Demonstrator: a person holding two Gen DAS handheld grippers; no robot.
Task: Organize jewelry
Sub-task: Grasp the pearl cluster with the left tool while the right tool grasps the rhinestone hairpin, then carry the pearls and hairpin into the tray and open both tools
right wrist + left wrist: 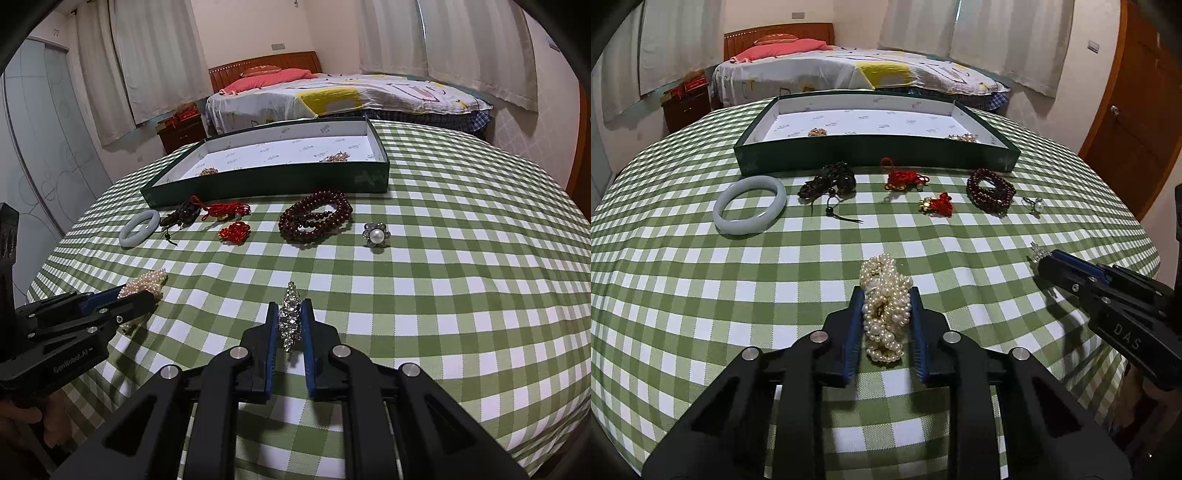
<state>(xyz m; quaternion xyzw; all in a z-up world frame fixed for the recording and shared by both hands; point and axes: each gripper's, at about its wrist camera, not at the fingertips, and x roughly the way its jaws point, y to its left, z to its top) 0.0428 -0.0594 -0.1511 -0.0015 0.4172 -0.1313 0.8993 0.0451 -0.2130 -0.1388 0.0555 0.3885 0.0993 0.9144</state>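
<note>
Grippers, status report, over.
Left gripper shut on pearl bundle. Right gripper shut on crystal brooch. Green tray ahead; loose jewelry between.

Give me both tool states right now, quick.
Left tool: closed on the pearl bracelet.
Right tool: closed on the rhinestone piece.

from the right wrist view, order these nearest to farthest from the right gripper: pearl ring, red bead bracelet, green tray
Measured from the right gripper, which is shut on a crystal piece:
1. Pearl ring, ahead and to the right.
2. Red bead bracelet, ahead, slightly farther back.
3. Green tray, farthest, at the far side of the table.
</note>
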